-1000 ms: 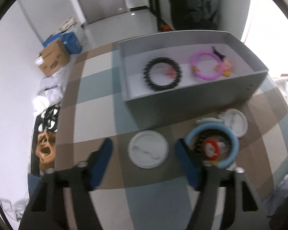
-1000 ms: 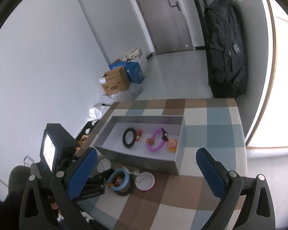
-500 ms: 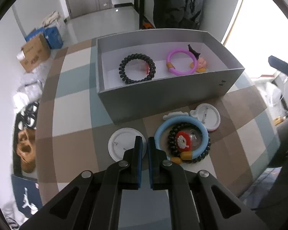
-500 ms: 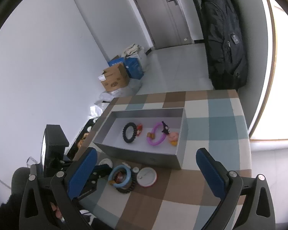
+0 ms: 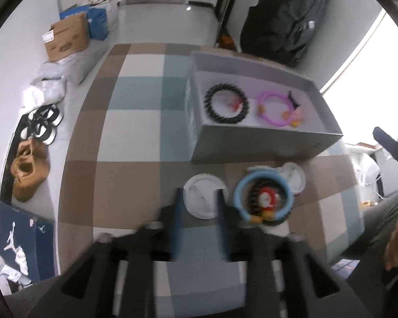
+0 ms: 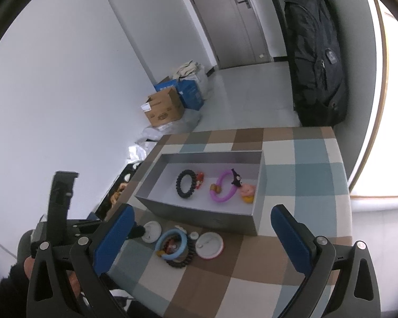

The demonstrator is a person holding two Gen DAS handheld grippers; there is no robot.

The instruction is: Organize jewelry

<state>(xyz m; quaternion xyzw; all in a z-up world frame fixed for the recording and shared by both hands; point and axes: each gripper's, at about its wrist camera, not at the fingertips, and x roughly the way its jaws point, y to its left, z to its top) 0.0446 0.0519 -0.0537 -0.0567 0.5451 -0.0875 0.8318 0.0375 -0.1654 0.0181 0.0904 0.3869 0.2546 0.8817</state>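
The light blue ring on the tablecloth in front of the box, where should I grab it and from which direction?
Probably grip the light blue ring on its bare far arc, coming straight down from above. It lies flat on the black beaded bracelet, with a red charm inside and a yellow bead on its near side, so one finger must slip inside the hoop.

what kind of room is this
Probably a home entryway or hall: a grey door, a black backpack hanging by the wall, shoes on the floor beside the checked-cloth table.
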